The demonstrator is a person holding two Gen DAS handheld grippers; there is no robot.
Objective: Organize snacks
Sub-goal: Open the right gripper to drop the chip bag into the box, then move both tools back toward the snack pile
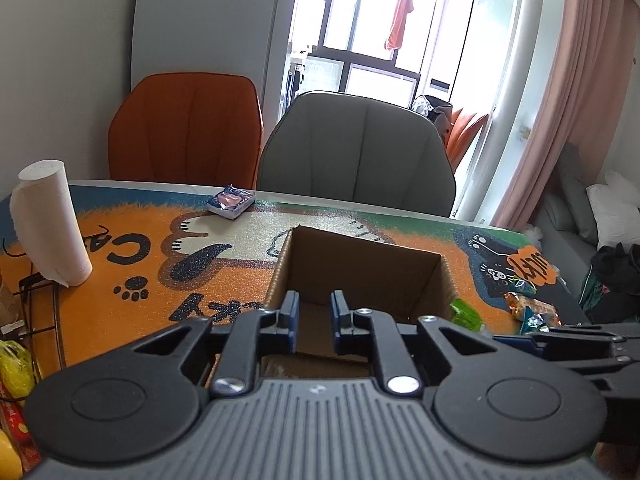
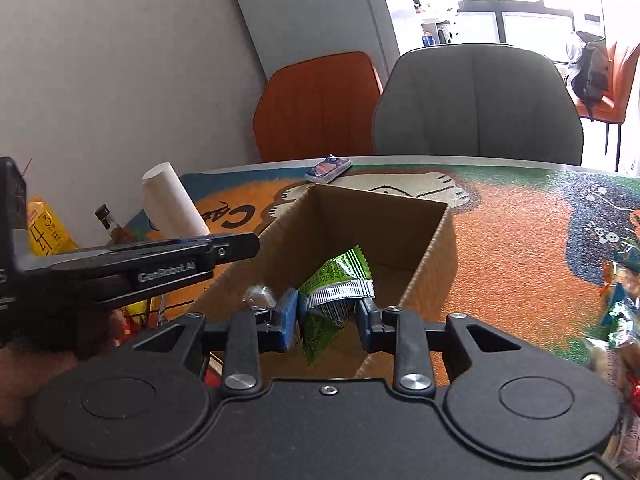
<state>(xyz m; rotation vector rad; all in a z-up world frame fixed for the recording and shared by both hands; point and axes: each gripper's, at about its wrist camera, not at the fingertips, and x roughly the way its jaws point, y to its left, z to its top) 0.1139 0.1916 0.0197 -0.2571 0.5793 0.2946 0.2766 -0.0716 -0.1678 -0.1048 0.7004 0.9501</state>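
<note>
From the left wrist view, the left gripper (image 1: pixel 313 322) hangs with its blue-padded fingers apart and bare over the near rim of the open brown cardboard box (image 1: pixel 362 268). Loose foil snack packets (image 1: pixel 528 308) lie to the right on the orange cat-print table mat (image 1: pixel 132 264).

From the right wrist view, the right gripper (image 2: pixel 327 314) is above the same box's near edge, its fingers clamped on a green foil snack packet (image 2: pixel 336 288). Open mat stretches to the right of the box.

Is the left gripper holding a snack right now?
No: in the left wrist view the left gripper has nothing between its blue fingers, only the open cardboard box beyond them.
</note>
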